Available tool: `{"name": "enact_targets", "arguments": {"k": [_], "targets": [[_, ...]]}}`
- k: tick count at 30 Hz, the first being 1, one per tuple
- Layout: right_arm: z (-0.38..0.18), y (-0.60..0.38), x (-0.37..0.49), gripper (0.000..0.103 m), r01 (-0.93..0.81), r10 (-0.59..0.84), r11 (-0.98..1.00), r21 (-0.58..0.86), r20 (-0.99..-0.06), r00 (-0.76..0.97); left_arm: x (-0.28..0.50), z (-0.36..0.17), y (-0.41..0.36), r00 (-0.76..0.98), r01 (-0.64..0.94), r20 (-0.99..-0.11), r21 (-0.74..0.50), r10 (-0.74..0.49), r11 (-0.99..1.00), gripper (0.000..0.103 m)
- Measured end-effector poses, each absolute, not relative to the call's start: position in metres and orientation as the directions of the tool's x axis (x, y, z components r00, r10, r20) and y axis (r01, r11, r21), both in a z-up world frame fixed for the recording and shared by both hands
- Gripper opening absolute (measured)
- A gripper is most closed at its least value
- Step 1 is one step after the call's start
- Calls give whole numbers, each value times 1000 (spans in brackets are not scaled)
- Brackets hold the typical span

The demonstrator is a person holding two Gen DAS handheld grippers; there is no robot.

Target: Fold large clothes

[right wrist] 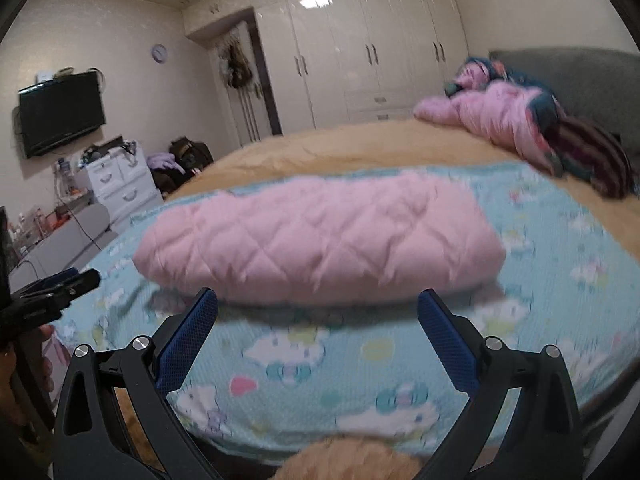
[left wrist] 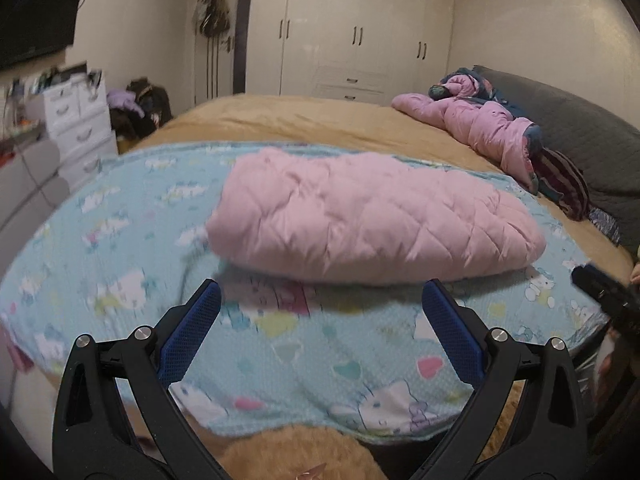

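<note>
Seemingly the pink quilted coat (left wrist: 372,216) lies folded on the bed (left wrist: 304,120); both claws, left (left wrist: 320,296) and right (right wrist: 318,304), gape empty, so next comes tidying or another garment.

The pink quilted garment (left wrist: 372,216) is folded into a thick, long bundle. It lies flat across the light blue cartoon-print sheet (left wrist: 120,264), with its long side running left to right. The surface shows diamond-shaped stitching and some small wrinkles. Its left end looks squared and its right end looks rounded. In the right wrist view the same bundle (right wrist: 320,240) appears blurred. It rests on the near part of the bed (left wrist: 304,120), apart from the near edge.
</note>
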State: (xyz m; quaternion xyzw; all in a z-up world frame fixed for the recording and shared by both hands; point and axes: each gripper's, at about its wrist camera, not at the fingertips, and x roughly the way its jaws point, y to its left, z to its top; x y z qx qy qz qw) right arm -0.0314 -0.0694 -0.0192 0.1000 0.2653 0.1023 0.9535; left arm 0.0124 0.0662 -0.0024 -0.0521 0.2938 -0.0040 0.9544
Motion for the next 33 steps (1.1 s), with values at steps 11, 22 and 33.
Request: {"name": "enact_targets", "arguments": {"k": [11,22,33], "targets": [[-16,-81,-34,99,-121,233,962,245,-501,833,13,-11,66,798,-64,-602,-91,-4,994,94],[-17,-77,-36,99,-157,261,959,238,-509,820,11,-6,65,804,-74,-594,-85,9,994,94],[-18,-77,-37,99,-158,269,955,250,-507,819,10,-5,64,799,-72,-601,-80,9,994,94]]}}
